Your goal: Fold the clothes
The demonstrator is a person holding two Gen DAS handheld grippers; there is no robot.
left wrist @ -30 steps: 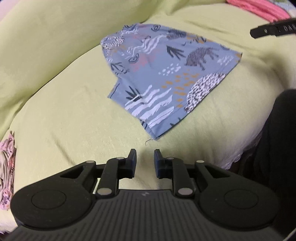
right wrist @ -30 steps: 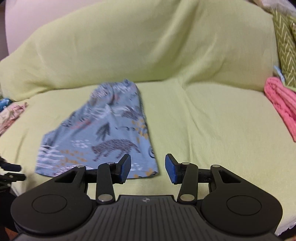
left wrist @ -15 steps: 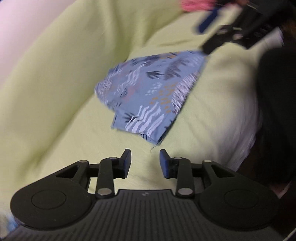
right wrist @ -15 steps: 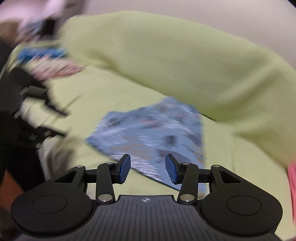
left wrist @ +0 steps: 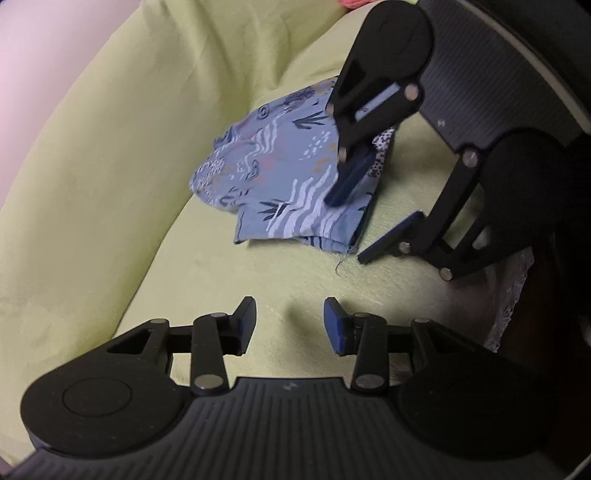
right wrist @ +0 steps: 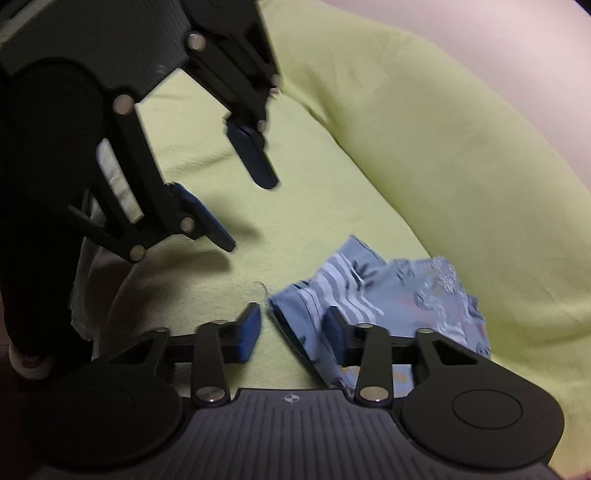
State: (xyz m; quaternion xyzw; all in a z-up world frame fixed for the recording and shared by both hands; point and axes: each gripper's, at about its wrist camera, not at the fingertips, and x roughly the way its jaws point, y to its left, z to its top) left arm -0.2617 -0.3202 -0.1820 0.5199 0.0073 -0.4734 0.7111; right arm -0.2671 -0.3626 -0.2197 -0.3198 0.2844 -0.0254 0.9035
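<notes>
Left gripper [left wrist: 289, 320] low over bare yellow-green cover [left wrist: 110, 206], jaws apart and opening, nothing between them; only cover shows in the gap. Just beyond it, a loose thread trails from the near corner of the shorts [left wrist: 280, 177]. Shorts: blue, printed with white stripes, dark leaves and speckled patches, lying folded and a little rumpled on the seat, close to the front edge and in front of the rising backrest. Right gripper [right wrist: 291, 328] comes in from the right side of the shorts, jaws closing. In its own view the hem edge of the shorts [right wrist: 388, 302] sits in the gap; right pad overlaps the cloth, left pad stands clear of it over the cover, so no pinch yet. In the left view the same gripper [left wrist: 364, 218] straddles the edge: one finger lies over the printed cloth, the other just off it on the cover. Lace-edged white trim [left wrist: 515, 295] hangs at the seat front. Far corner of left view: a sliver of pink cloth [left wrist: 354, 3].
</notes>
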